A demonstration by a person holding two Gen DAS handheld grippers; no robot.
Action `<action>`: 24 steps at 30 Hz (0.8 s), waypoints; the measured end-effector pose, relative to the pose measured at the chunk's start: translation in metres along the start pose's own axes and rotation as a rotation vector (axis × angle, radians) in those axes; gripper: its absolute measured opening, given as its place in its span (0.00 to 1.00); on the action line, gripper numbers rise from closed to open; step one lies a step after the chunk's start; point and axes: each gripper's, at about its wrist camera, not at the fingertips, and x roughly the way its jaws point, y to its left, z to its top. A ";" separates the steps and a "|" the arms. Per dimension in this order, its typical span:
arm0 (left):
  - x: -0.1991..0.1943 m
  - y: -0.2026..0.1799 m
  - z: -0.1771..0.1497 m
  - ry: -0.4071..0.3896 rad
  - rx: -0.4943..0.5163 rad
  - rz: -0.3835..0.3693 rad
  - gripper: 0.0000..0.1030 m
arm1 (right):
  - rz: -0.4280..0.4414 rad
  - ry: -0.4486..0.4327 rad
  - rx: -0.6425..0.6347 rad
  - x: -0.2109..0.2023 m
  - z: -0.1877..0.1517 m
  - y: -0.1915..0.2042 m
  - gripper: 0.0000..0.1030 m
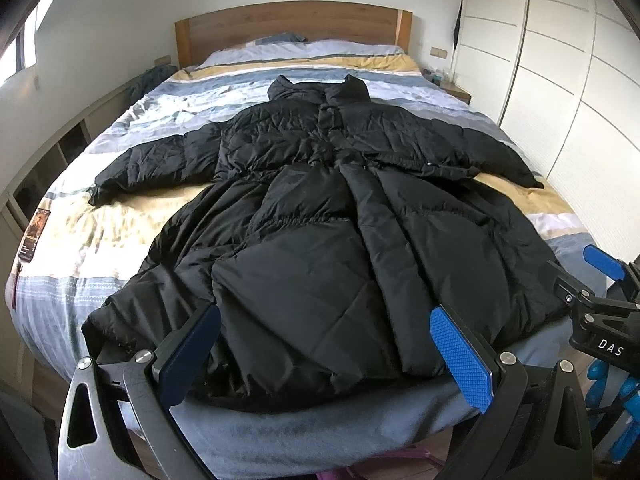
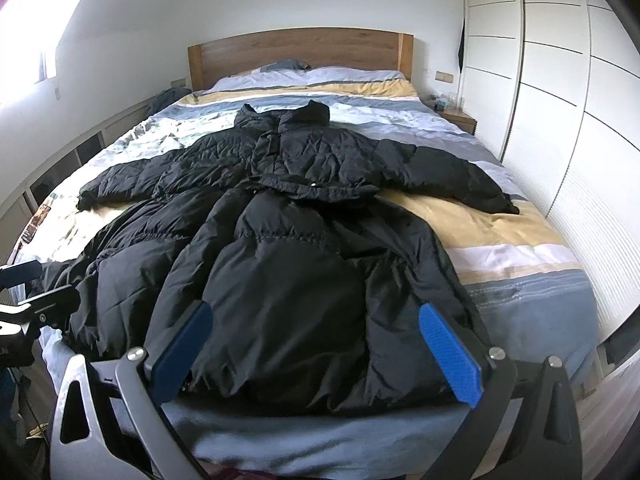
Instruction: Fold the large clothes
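A long black puffer coat (image 1: 320,216) lies spread front-up on the bed (image 1: 76,232), its collar toward the headboard (image 1: 292,24) and its hem at the foot edge, with both sleeves stretched out toward the bed's side edges. No fold shows in it, so the task looks to be at its very start: the coat is laid out and the first fold is not yet made.

Both grippers are held level just off the foot edge, pointing along the coat toward the headboard. The left gripper (image 1: 324,356) has its fingers wide apart and holds nothing; the hem sits between and beyond them, untouched. The right gripper (image 2: 316,352) is likewise spread and empty, nearer the bed's right side; its tip also appears at the right edge of the left wrist view.

A sensible first move would be to bring a sleeve (image 2: 452,176) across the chest or to lift the hem corners toward the collar. Either calls for a deep bite, since the padded, slippery fabric may slide out of a shallow pinch.
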 end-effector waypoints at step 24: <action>-0.025 -0.007 0.043 -0.127 0.079 0.102 0.99 | -0.068 -0.082 0.029 -0.025 0.050 -0.042 1.00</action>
